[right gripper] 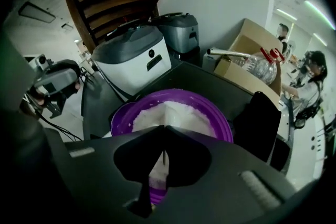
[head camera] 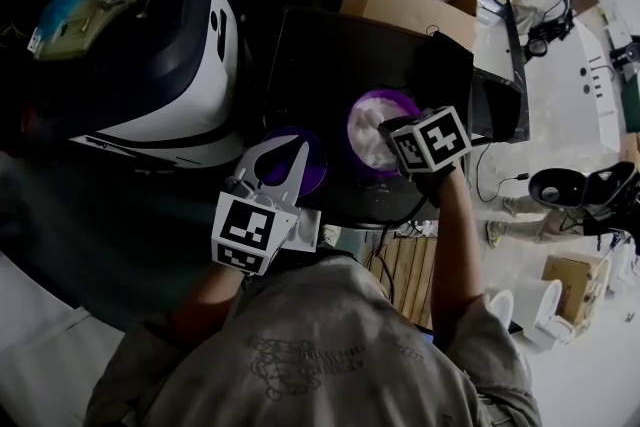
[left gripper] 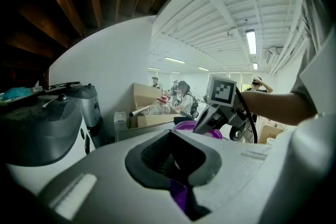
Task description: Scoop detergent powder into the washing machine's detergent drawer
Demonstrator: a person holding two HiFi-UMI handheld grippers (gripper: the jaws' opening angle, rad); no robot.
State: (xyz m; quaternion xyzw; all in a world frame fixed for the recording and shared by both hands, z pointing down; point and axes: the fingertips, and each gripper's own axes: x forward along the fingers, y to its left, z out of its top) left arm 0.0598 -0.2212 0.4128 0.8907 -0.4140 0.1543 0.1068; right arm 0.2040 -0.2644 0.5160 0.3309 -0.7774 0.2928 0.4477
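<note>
Over powder bowl (right gripper: 115,116), R gripper (right gripper: 165,131) fingers pinch barely visible thin handle (right gripper: 164,157); L gripper (left gripper: 172,136) fingers clamp half-hidden purple object (left gripper: 179,194)

black flat tabletop (head camera: 330,55) carries a round purple plastic bowl (head camera: 385,98) of white powder (head camera: 370,135); second round purple piece (head camera: 316,170) just left of it.

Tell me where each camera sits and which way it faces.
Head view: on the person's head, steeply down at the purple bowl; shirt, forearms, left gripper, right gripper show.
Left gripper view: along its jaws, shut on a purple lid, toward the right gripper.
Right gripper view: along its jaws, shut on a white scoop, down into the bowl.
All three share the bowl.
</note>
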